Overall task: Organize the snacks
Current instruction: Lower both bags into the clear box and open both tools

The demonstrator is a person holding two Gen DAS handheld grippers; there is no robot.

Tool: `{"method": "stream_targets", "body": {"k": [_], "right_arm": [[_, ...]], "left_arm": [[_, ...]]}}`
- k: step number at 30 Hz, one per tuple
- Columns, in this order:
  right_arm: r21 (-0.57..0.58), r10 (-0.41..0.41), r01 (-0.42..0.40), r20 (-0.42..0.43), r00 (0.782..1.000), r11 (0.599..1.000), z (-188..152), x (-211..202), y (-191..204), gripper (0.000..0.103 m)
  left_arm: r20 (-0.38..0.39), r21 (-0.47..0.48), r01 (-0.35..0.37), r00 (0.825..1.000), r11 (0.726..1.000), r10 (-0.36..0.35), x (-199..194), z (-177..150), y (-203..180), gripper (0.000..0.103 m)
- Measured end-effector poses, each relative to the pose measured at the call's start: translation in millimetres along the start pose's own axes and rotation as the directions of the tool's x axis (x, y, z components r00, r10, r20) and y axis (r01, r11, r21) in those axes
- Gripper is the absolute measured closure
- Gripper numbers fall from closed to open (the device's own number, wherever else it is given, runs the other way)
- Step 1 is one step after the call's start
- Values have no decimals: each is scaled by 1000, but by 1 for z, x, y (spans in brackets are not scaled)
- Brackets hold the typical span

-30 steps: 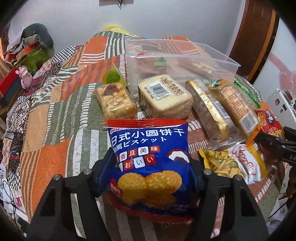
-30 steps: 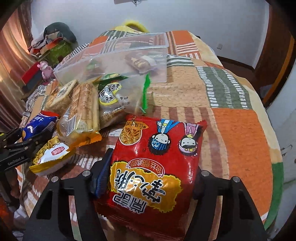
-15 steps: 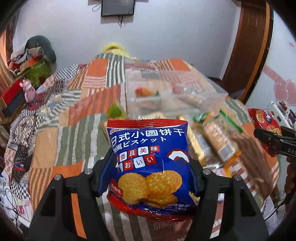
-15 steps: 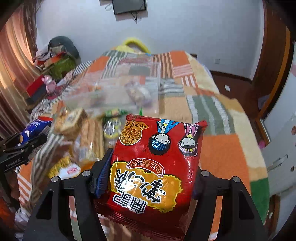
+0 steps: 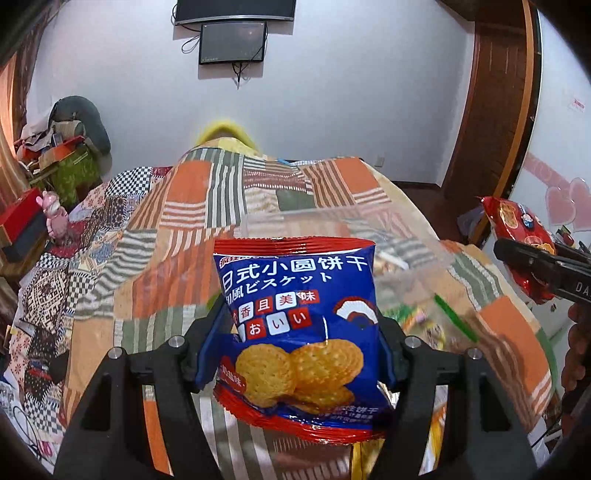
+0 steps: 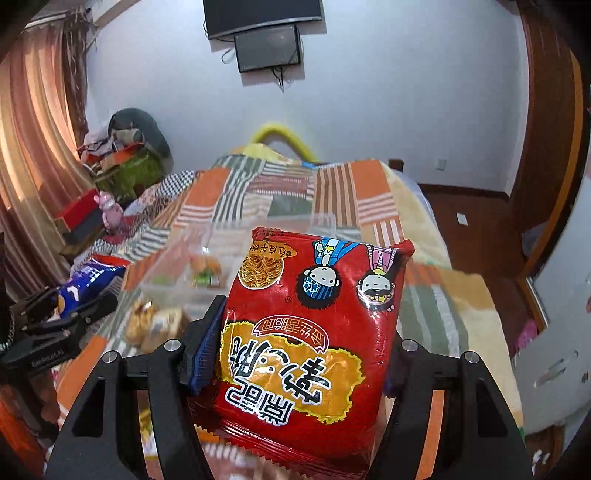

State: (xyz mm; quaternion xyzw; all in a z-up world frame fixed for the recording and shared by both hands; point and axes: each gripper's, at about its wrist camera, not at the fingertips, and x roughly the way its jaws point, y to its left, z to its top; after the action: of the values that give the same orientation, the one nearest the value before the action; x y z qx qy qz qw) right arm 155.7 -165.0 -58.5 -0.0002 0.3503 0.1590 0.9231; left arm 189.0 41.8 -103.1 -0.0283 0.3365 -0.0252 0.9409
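clear bin blurred behind biscuit bag

You hold a blue, red-edged biscuit packet and a red noodle packet with a yellow patch, over a bedspread patchworked in orange, green and striped squares.

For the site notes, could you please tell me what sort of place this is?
Most likely a home bedroom: a bed under a patchwork blanket, a screen mounted on the wall, and curtains beside piled belongings.
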Motion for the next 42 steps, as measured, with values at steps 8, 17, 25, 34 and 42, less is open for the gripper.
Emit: {"method": "stream_targets", "body": {"k": [8, 17, 25, 34, 42], "right_arm": [[-7, 27, -27, 0, 1000, 1000, 21, 33, 7, 40], [-35, 49, -52, -72, 996, 998, 33, 86, 16, 40], [-55, 80, -93, -197, 977, 994, 33, 128, 15, 40], [-95, 68, -98, -277, 958, 991, 26, 143, 15, 39], [-81, 77, -100, -248, 966, 992, 32, 129, 11, 32]], "left_arm": [[-7, -7, -2, 1000, 1000, 1, 36, 25, 3, 36], [-56, -4, -4, 998, 1000, 4, 84, 39, 6, 36], [-107, 14, 11, 994, 1000, -10, 118, 43, 6, 36], [-162, 21, 28, 986, 999, -24, 138, 37, 5, 31], [-99, 10, 29, 995, 1000, -28, 113, 46, 10, 23]]}}
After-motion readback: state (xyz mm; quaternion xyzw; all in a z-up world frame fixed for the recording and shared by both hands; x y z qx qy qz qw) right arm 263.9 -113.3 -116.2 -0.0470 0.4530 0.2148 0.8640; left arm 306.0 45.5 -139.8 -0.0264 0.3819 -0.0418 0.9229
